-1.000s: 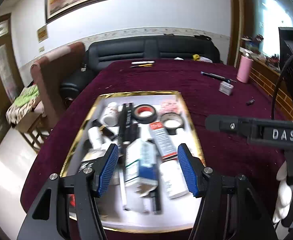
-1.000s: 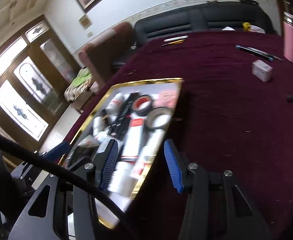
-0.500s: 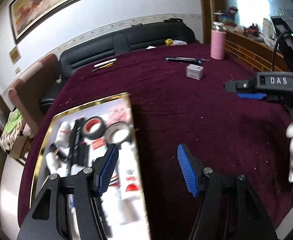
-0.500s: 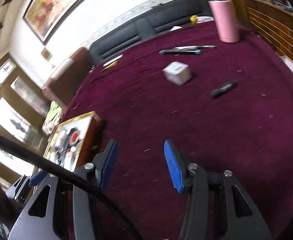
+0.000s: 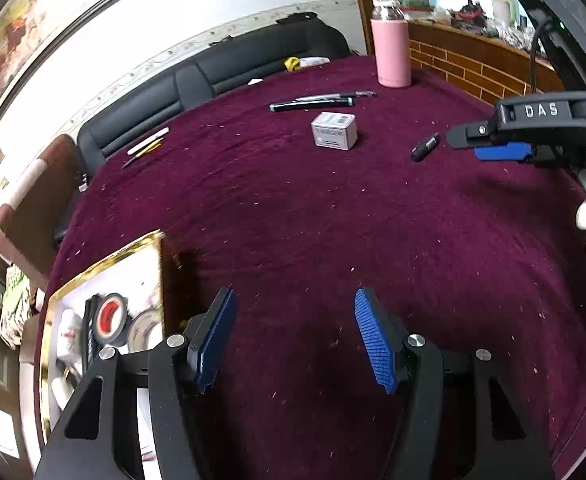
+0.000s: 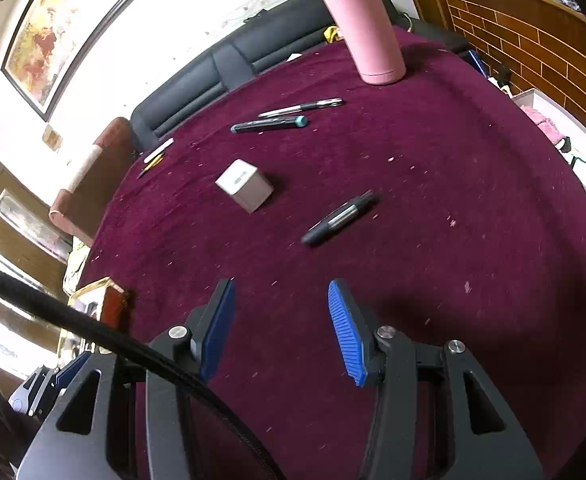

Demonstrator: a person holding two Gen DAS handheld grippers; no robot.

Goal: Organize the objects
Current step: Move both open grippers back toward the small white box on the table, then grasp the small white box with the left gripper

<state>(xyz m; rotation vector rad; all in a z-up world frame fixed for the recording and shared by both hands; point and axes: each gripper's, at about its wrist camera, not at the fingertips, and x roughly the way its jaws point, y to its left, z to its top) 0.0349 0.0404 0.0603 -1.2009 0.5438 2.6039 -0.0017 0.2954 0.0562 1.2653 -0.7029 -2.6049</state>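
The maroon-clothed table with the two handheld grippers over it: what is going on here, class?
A person holds the left gripper and the right gripper, both open and empty, above the maroon tablecloth. Loose on it lie a small white box, a dark stubby marker, two pens and a pink tumbler. The gold-rimmed tray already holds tape rolls and bottles.

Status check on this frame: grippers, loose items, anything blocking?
Left gripper and right gripper both open, empty. Short black marker and small white box loose on the cloth, tray off left. Nothing in the way.
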